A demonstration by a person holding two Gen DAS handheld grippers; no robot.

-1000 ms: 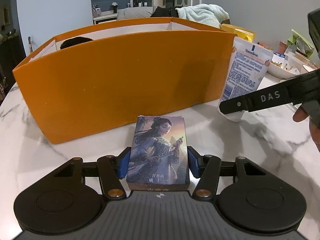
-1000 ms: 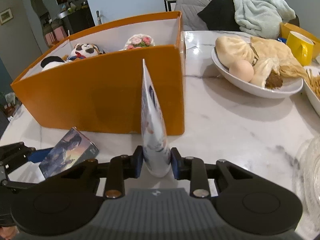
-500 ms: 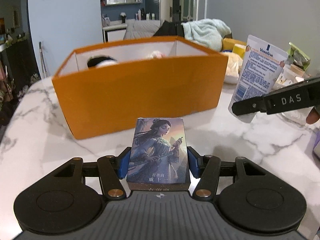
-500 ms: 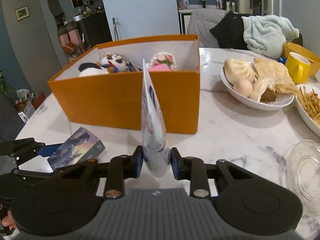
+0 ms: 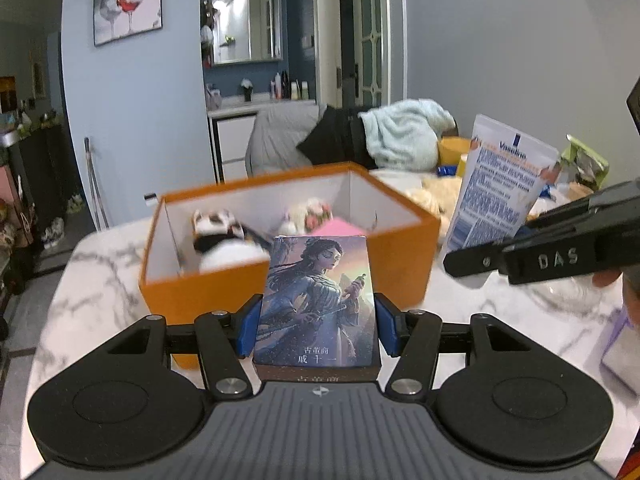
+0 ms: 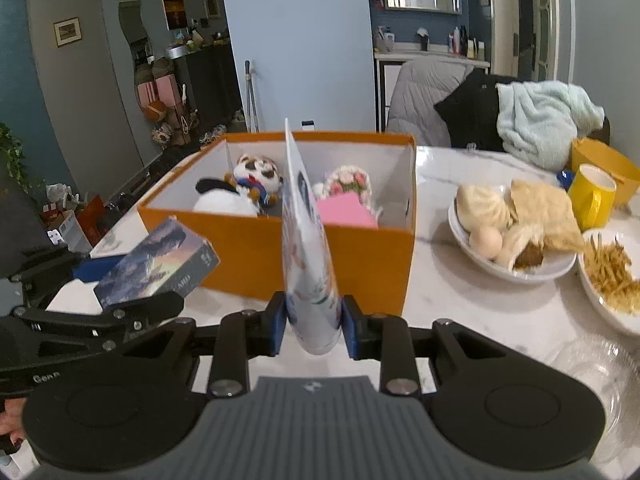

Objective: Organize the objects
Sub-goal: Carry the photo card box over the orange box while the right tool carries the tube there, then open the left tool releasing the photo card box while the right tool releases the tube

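My left gripper (image 5: 318,326) is shut on a small card box (image 5: 318,300) with a painted woman on it, held above the table in front of the orange box (image 5: 208,292). My right gripper (image 6: 314,326) is shut on a white Vaseline tube (image 6: 306,248), held upright before the same orange box (image 6: 360,256). The tube also shows in the left wrist view (image 5: 500,184), the card box in the right wrist view (image 6: 160,264). Inside the orange box lie a plush toy (image 6: 256,178), a flower ornament (image 6: 348,180) and a pink item (image 6: 346,210).
On the marble table (image 6: 460,300), right of the orange box, stand a white bowl of buns and an egg (image 6: 512,232), a yellow mug (image 6: 592,194), a bowl of fries (image 6: 612,276) and a clear glass dish (image 6: 600,364). A chair with clothes (image 6: 500,116) stands behind.
Both grippers have risen with their objects. The orange box now sits lower in both views, and its inside shows from above.
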